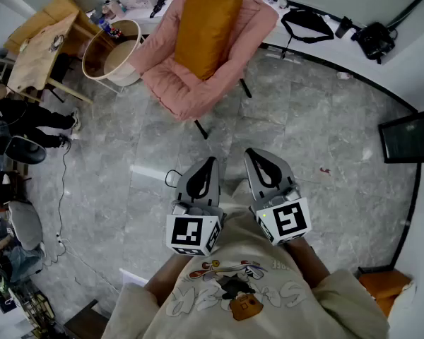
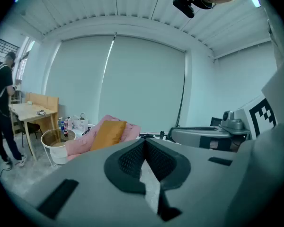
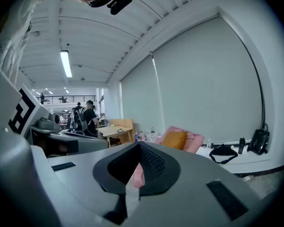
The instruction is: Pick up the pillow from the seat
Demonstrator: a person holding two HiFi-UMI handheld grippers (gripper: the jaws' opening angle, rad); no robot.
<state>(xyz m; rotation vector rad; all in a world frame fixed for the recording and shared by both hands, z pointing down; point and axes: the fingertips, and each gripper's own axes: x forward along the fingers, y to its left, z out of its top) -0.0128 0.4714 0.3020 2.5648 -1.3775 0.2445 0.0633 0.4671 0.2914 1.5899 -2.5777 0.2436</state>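
An orange pillow leans upright against the back of a pink padded chair across the grey floor. The pillow shows small in the left gripper view and the pillow in the right gripper view too. Both grippers are held close to my body, well short of the chair. My left gripper is shut, its jaws meeting at the tip with nothing between them. My right gripper is shut and empty as well. They sit side by side, pointing toward the chair.
A round white basket table stands left of the chair, with a wooden table beyond it. A black bag lies on the white ledge behind. People stand at the left. A dark screen is at the right.
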